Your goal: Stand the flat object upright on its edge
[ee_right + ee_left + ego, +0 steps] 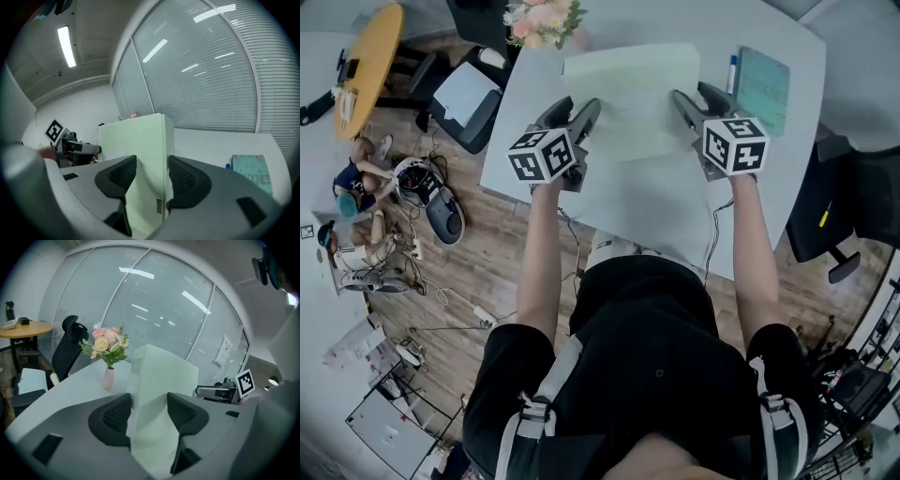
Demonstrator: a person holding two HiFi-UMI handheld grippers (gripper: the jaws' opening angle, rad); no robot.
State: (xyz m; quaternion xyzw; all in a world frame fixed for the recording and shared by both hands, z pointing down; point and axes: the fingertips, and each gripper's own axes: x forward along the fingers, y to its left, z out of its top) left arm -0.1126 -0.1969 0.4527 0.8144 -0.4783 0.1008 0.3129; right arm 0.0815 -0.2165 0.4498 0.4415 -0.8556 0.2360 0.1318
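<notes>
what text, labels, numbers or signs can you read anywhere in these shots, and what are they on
Nothing can be read for certain.
Teal book: large pale lettering on the cover, too blurred to read.
Pale green flat object: a small dark label low on its narrow edge, too small to read.
Sheet on the far wall: print too small to read.
Marker cubes: black-and-white square patterns only, no words.

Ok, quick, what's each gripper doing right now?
Left gripper: closed on the pale green flat object, one side.
Right gripper: closed on the same object, opposite side.
</notes>
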